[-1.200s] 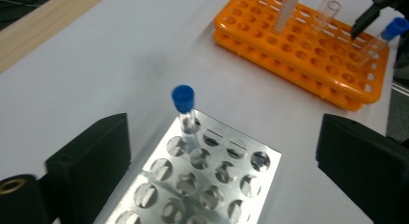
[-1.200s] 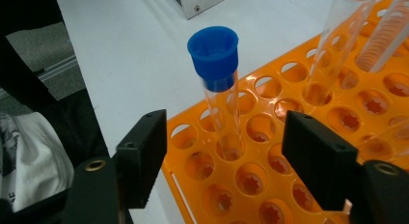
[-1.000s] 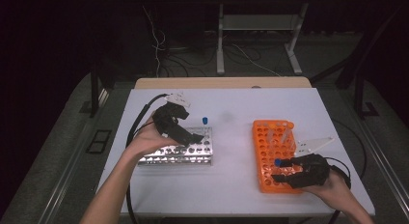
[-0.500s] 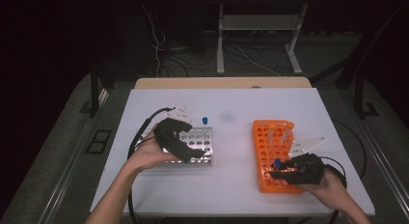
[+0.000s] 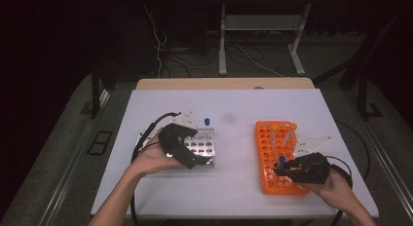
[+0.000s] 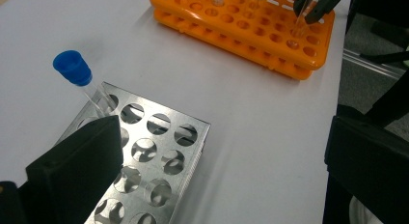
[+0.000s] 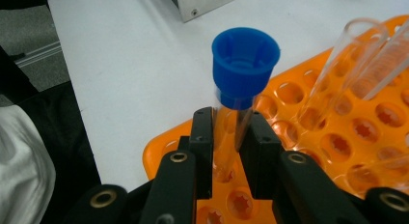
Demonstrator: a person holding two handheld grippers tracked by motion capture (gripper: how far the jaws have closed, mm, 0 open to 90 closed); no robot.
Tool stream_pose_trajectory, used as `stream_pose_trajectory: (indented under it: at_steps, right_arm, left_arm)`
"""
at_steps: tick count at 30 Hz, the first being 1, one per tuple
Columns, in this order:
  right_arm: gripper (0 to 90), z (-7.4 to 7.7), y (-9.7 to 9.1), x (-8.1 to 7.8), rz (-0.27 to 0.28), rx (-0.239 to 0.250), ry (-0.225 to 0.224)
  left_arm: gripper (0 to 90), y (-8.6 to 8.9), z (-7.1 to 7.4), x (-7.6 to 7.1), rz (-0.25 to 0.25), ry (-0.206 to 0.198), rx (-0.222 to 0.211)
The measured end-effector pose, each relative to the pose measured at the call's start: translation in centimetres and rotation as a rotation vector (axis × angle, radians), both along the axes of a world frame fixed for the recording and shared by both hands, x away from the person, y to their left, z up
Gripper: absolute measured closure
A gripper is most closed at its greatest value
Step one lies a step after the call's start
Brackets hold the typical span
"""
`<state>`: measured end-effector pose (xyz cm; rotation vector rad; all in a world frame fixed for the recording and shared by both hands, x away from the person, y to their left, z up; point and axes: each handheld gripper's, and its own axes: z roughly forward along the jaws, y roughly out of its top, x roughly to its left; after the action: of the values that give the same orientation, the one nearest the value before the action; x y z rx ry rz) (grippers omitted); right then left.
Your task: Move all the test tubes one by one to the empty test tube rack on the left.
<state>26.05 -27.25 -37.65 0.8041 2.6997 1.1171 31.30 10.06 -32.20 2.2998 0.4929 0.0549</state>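
An orange rack (image 5: 272, 131) stands at the right of the white table, a metal rack (image 5: 204, 138) at the left. My right gripper (image 7: 231, 132) is shut on a clear tube with a blue cap (image 7: 243, 64) that stands in a hole near the orange rack's (image 7: 337, 147) front corner; its jaws have just been closing on it. My left gripper (image 6: 222, 137) is open, jaws wide apart, low over the near side of the metal rack (image 6: 159, 137) with nothing between them. A second blue-capped tube (image 6: 72, 68) stands in that rack's far corner.
Two or three uncapped clear tubes (image 7: 347, 55) lean in the orange rack's far holes. Black cables trail from both grippers across the table's near edge. A wooden strip (image 5: 224, 84) runs along the table's far edge.
The right jaws closed onto the blue-capped tube in the orange rack. The left gripper moved down and toward the table's near side, over the metal rack.
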Motion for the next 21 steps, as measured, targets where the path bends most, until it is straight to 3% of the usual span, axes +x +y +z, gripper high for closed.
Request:
stream_pose_trajectory:
  at_steps: [10,21]
  right_arm:
    - [75.6,1.7,0.2,0.3,0.018,0.011,-0.009]
    - [75.6,3.8,2.2,1.4,0.065,0.017,-0.011]
  left_arm:
    - [0.0,0.2,0.2,0.0,-0.001,0.001,-0.007]
    - [0.0,-0.1,0.7,0.0,-0.018,-0.006,-0.009]
